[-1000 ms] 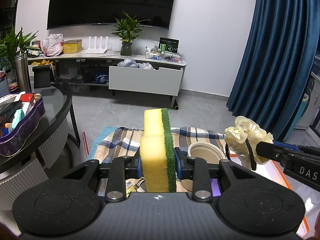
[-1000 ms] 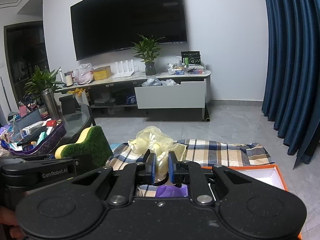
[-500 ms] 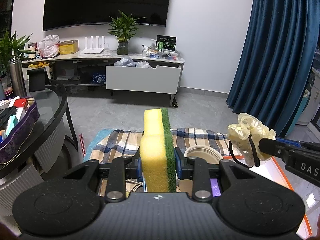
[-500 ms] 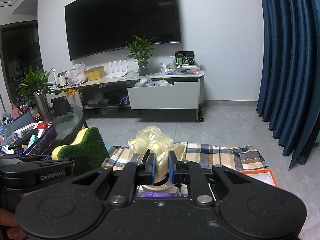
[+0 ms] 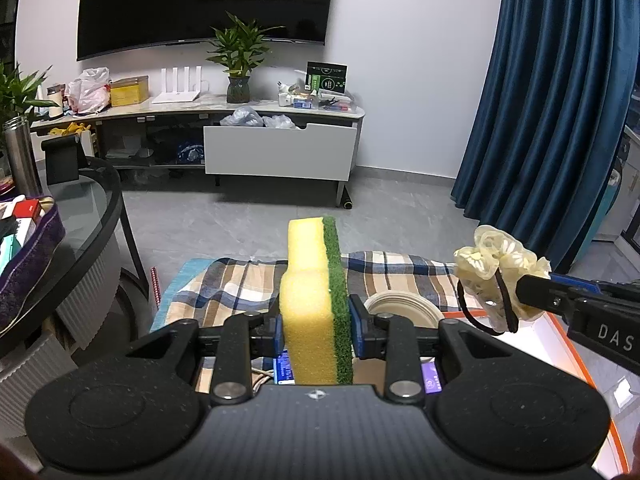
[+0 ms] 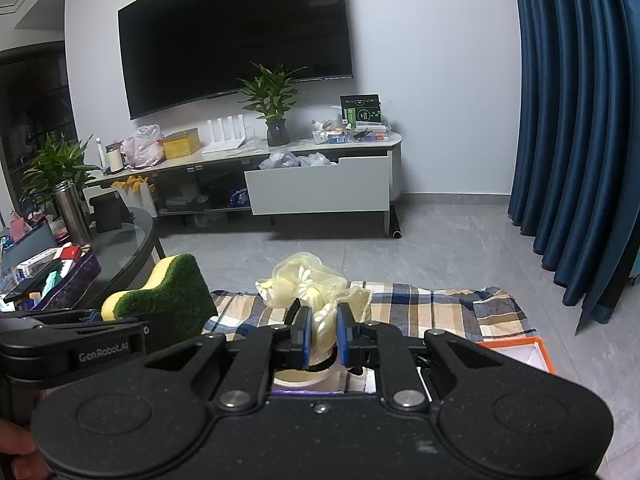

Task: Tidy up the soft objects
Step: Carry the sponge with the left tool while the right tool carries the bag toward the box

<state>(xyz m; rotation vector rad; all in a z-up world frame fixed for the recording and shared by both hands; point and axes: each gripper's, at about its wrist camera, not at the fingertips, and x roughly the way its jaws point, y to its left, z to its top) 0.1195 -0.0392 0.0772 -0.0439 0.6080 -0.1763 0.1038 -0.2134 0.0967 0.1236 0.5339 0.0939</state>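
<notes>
My left gripper [image 5: 316, 332] is shut on a yellow sponge with a green scouring side [image 5: 314, 300], held upright above a plaid cloth [image 5: 236, 288]. The sponge also shows in the right wrist view [image 6: 168, 292] at the left. My right gripper [image 6: 322, 336] is shut on a pale yellow scrunchie [image 6: 312, 292] with a black hair tie hanging from it. In the left wrist view the scrunchie [image 5: 496, 272] is held in the air to the right of the sponge.
A white paper bowl [image 5: 404, 310] and small packets lie under the grippers on the cloth. An orange-edged white box [image 6: 516, 354] sits at the right. A glass round table [image 5: 72, 216] with a purple tray stands left. A TV cabinet [image 5: 276, 152] and blue curtain [image 5: 552, 100] are behind.
Both grippers have risen and tilted up a little with their loads still held; the cloth and bowl sit lower in view. The scrunchie has moved slightly right of the sponge.
</notes>
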